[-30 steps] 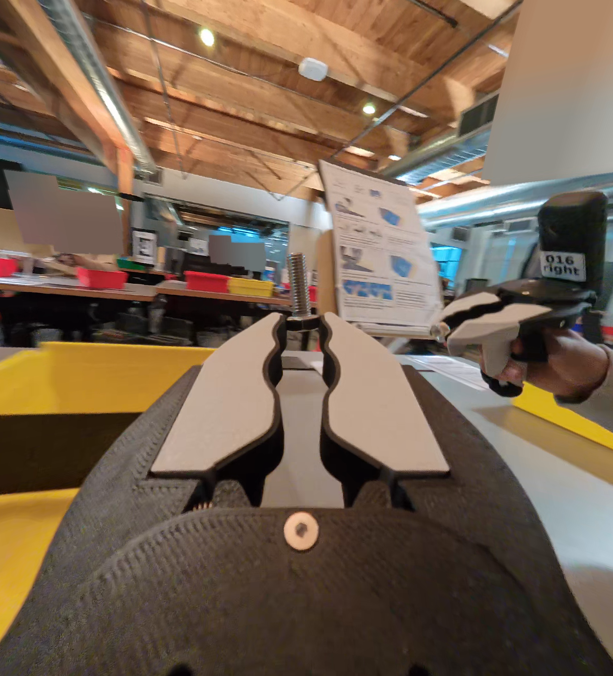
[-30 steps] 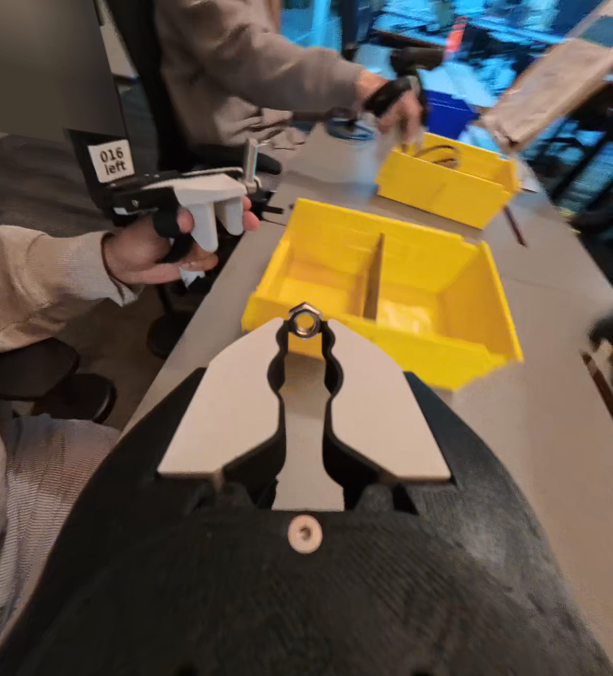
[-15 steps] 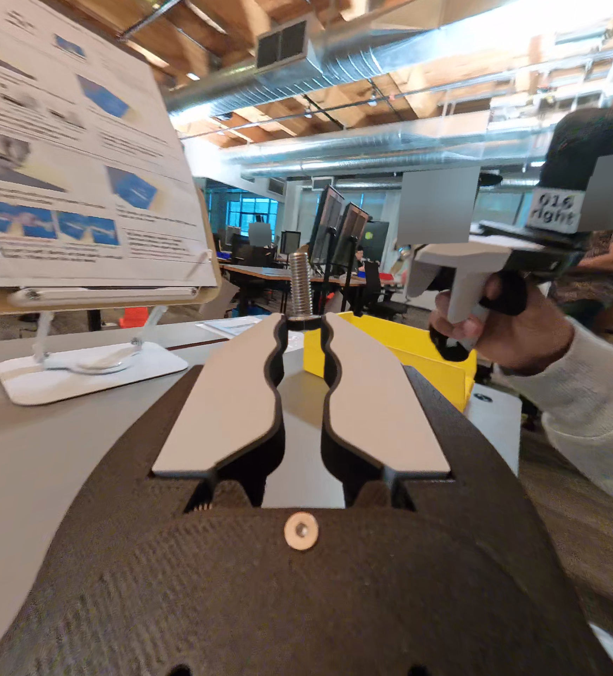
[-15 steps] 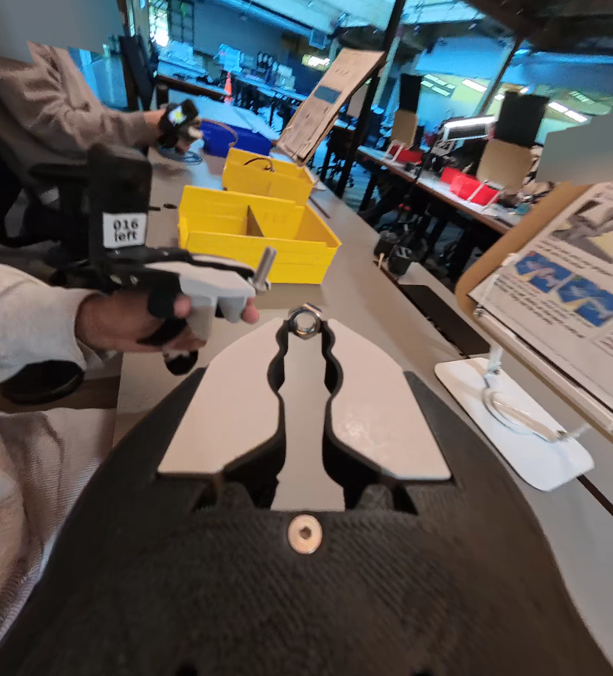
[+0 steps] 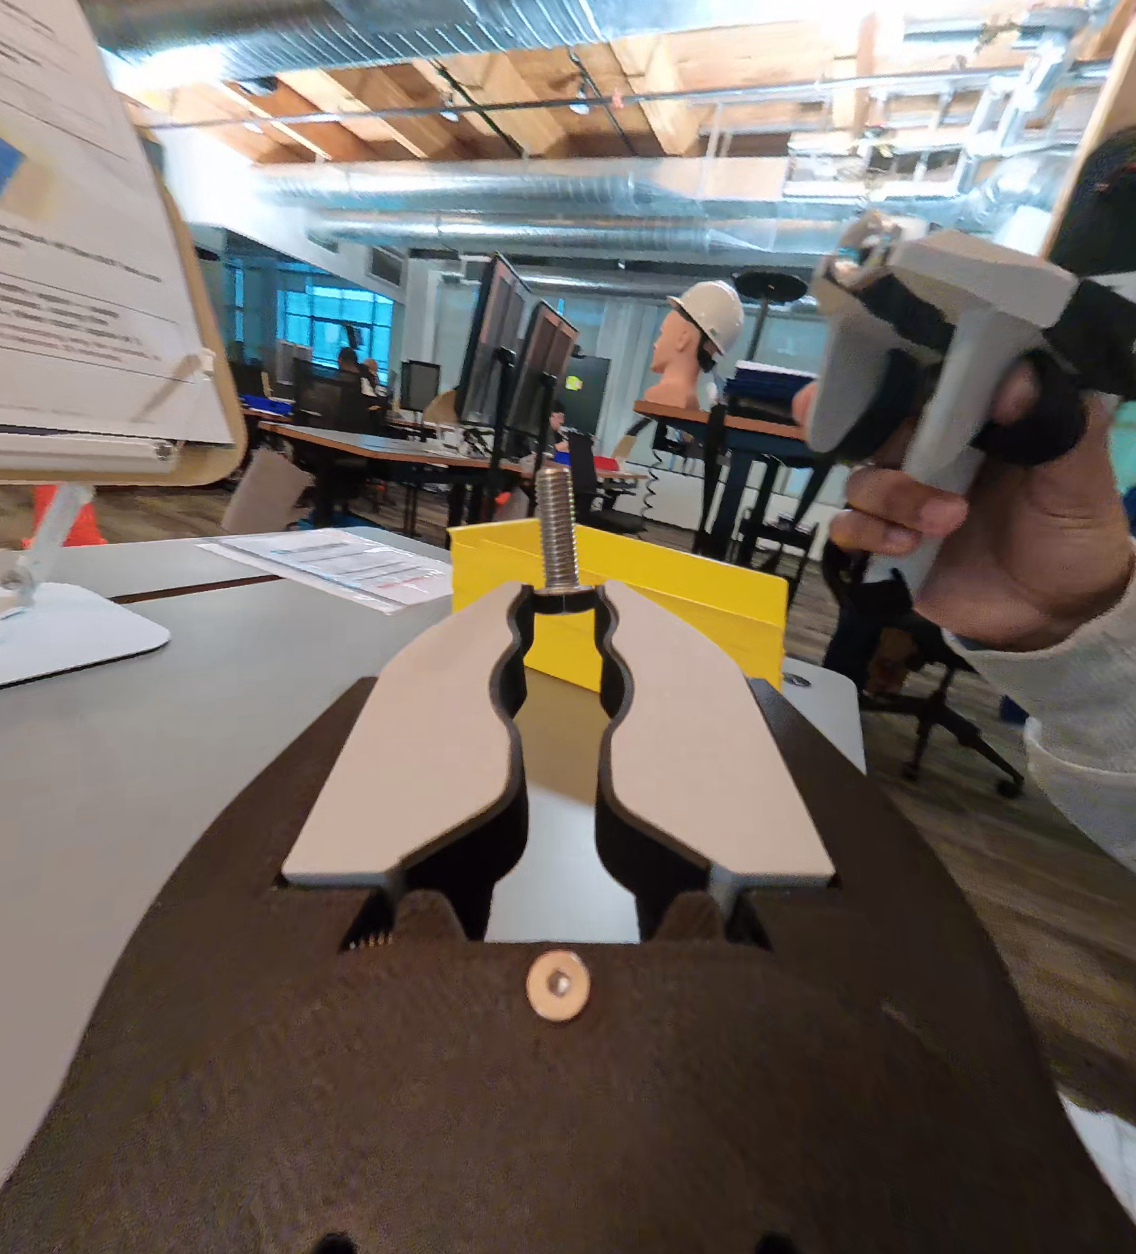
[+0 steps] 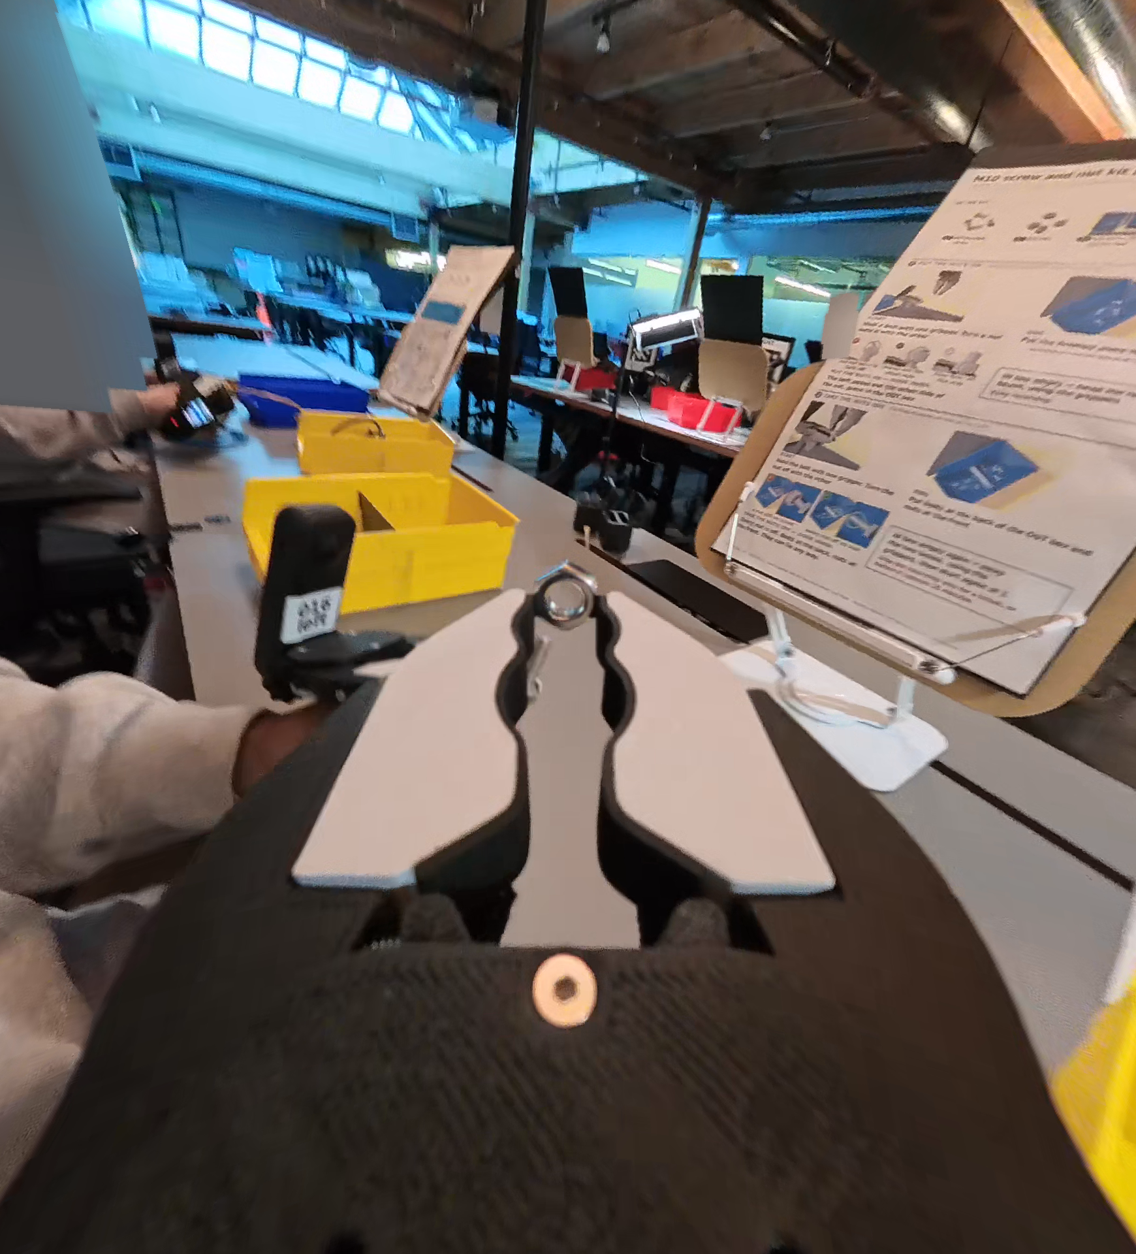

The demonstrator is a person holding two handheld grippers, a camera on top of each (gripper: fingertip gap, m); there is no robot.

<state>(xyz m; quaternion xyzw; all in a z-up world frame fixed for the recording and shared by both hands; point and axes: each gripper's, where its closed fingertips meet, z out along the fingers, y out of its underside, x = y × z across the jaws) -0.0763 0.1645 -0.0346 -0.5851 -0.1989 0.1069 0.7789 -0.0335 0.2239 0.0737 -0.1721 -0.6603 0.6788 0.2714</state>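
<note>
My left gripper (image 5: 562, 600) is shut on the head of a silver threaded bolt (image 5: 555, 522), which stands upright from the fingertips above the grey table (image 5: 145, 746). My right gripper (image 6: 565, 604) is shut on a silver hex nut (image 6: 565, 600) held flat at its tips. In the left wrist view the right gripper (image 5: 864, 258) is held in a hand (image 5: 999, 543) up and to the right of the bolt, apart from it. In the right wrist view the left gripper's black handle (image 6: 307, 583) shows just left of and below my right fingers; its tips are hidden.
A divided yellow bin (image 6: 416, 543) sits on the table, also in the left wrist view (image 5: 653, 611). A second yellow bin (image 6: 375, 441) and a blue one (image 6: 301, 400) stand farther off. A sheet on a stand (image 6: 959, 441) stands at right. Another yellow bin (image 6: 1135, 1086) is near right.
Both views have swung round. The right gripper has come closer and higher in the left wrist view. The left gripper has slid under my right fingers in the right wrist view. Both grips are unchanged.
</note>
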